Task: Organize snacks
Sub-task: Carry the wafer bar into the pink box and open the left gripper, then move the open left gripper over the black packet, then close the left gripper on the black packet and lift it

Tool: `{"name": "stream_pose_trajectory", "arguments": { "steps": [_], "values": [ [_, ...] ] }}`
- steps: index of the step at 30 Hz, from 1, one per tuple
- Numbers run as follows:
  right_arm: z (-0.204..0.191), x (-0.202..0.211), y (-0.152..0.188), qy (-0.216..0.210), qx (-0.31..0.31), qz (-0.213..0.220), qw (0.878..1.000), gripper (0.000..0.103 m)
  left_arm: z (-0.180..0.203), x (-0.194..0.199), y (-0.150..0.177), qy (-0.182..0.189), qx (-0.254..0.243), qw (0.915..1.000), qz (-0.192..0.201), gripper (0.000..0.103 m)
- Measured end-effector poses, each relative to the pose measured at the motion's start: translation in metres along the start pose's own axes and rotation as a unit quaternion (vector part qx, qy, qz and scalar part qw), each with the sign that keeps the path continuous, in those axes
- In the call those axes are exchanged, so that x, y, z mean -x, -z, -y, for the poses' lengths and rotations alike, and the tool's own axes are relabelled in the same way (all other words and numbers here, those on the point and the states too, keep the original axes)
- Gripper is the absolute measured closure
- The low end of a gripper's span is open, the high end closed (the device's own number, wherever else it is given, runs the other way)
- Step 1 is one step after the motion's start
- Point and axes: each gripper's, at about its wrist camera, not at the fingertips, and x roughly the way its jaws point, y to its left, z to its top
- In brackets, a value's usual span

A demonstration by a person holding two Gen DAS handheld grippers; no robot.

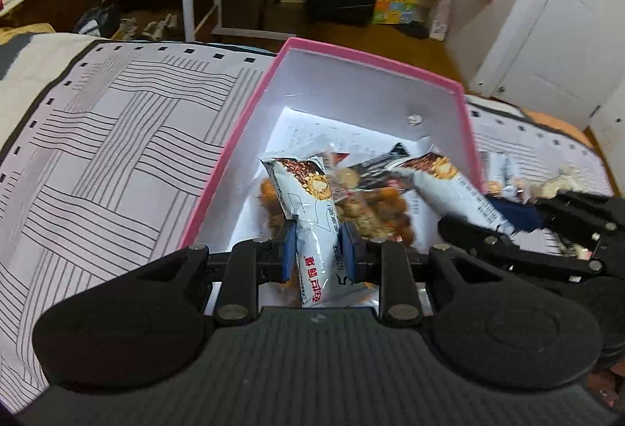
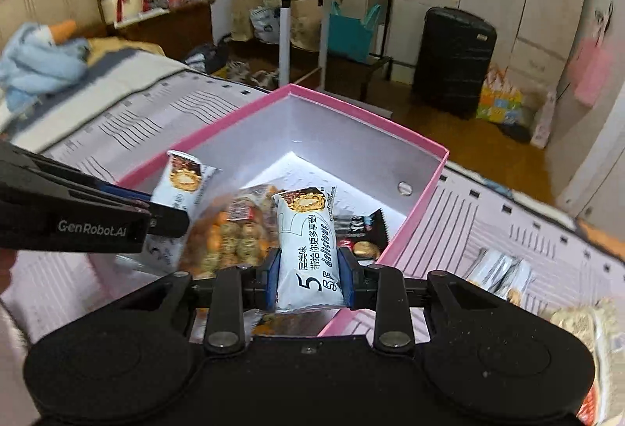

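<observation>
- Over the near end of the pink box (image 1: pixel 250 137), seen from the left wrist, the left gripper (image 1: pixel 318 250) has its jaws pinching a white snack packet (image 1: pixel 312 227) about halfway along its length.
- Its upper end leans into the box, above a clear bag of round orange snacks (image 1: pixel 375 211) lying on the white paper on the box floor.
- Right of the box's centre, the right gripper (image 1: pixel 508 221) comes in from the right with a second white packet (image 1: pixel 449 188) between its blue pads, that packet's printed end pointing into the box.
- Beyond the box's right wall, more packets (image 1: pixel 504 176) lie on the striped bed sheet (image 1: pixel 117 152).
- From the right wrist, the right gripper (image 2: pixel 308 279) has its jaws pressed on the second white packet (image 2: pixel 308 242), held above the near corner of the pink box (image 2: pixel 414 227).
- At the box's left edge, the left gripper (image 2: pixel 156 215) grips the white snack packet (image 2: pixel 183 180) over the clear bag of round orange snacks (image 2: pixel 222 234).
- Dark wrapped sweets (image 2: pixel 359 227) lie in the box, just right of the held packet.
- Outside the box, to its right, 1 loose packet (image 2: pixel 496 270) rests on the bed sheet (image 2: pixel 488 219).
</observation>
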Motion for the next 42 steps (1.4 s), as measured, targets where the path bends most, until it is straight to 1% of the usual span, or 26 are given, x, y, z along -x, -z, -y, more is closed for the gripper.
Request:
{"name": "stream_pose_trajectory", "arguments": {
  "steps": [2,5,7,8,9,13,17,20,23,26,29,31,32,34,36,37,39,40,41,42],
  "values": [
    [-0.002,-0.003,0.0,0.0,0.004,0.006,1.0,0.066,0.0,-0.006,0.002,-0.009,-0.001,0.9999,-0.004,0.077],
    [0.006,0.006,0.003,-0.016,-0.019,0.021,0.999,0.062,-0.001,-0.01,0.003,-0.011,0.005,0.9999,-0.011,0.074],
    [0.017,0.017,0.005,-0.033,-0.044,0.032,0.998,0.062,-0.003,-0.006,0.005,0.001,0.007,0.9999,-0.008,0.066],
    [0.024,0.025,0.007,-0.042,-0.058,0.037,0.997,0.062,-0.005,-0.003,0.006,0.008,0.011,0.9999,-0.005,0.064],
    [0.033,0.036,0.009,-0.052,-0.075,0.044,0.995,0.062,-0.006,-0.001,0.005,0.013,0.015,0.9998,-0.002,0.064],
    [0.061,0.074,0.016,-0.071,-0.12,0.049,0.989,0.061,-0.004,0.018,0.005,0.037,0.008,0.9993,0.005,0.064],
    [0.089,0.112,0.028,-0.08,-0.156,0.032,0.984,0.06,0.007,0.044,0.002,0.074,-0.01,0.9971,0.012,0.062],
    [0.106,0.131,0.041,-0.072,-0.178,0.006,0.981,0.056,0.023,0.063,0.0,0.111,-0.031,0.9932,0.009,0.061],
    [0.118,0.144,0.061,-0.056,-0.191,-0.017,0.98,0.053,0.043,0.077,0.002,0.144,-0.051,0.9882,0.007,0.058],
    [0.131,0.153,0.083,-0.025,-0.196,-0.032,0.98,0.048,0.07,0.084,0.006,0.173,-0.081,0.9815,0.003,0.057],
    [0.146,0.159,0.104,0.002,-0.203,-0.042,0.978,0.047,0.098,0.084,0.011,0.196,-0.098,0.9757,-0.003,0.057],
    [0.158,0.16,0.119,0.021,-0.214,-0.043,0.976,0.047,0.117,0.081,0.013,0.209,-0.102,0.9725,-0.017,0.057],
    [0.162,0.159,0.126,0.024,-0.22,-0.044,0.974,0.047,0.126,0.078,0.012,0.217,-0.098,0.9708,-0.032,0.057],
    [0.17,0.156,0.138,0.03,-0.222,-0.045,0.974,0.046,0.143,0.075,0.009,0.24,-0.099,0.9643,-0.05,0.054],
    [0.175,0.151,0.15,0.029,-0.212,-0.042,0.976,0.04,0.159,0.07,0.01,0.264,-0.097,0.9576,-0.064,0.054],
    [0.177,0.149,0.156,0.026,-0.208,-0.044,0.977,0.037,0.167,0.064,0.011,0.27,-0.097,0.9553,-0.073,0.054],
    [0.179,0.139,0.166,0.018,-0.198,-0.055,0.978,0.036,0.182,0.055,0.019,0.272,-0.101,0.9535,-0.082,0.054],
    [0.182,0.136,0.171,0.015,-0.193,-0.06,0.979,0.031,0.188,0.047,0.023,0.272,-0.102,0.9531,-0.086,0.054],
    [0.183,0.132,0.176,0.015,-0.188,-0.063,0.98,0.023,0.195,0.037,0.028,0.271,-0.099,0.9528,-0.093,0.054],
    [0.184,0.128,0.181,0.017,-0.182,-0.066,0.981,0.021,0.2,0.03,0.034,0.271,-0.097,0.9527,-0.098,0.054]
  ]
}}
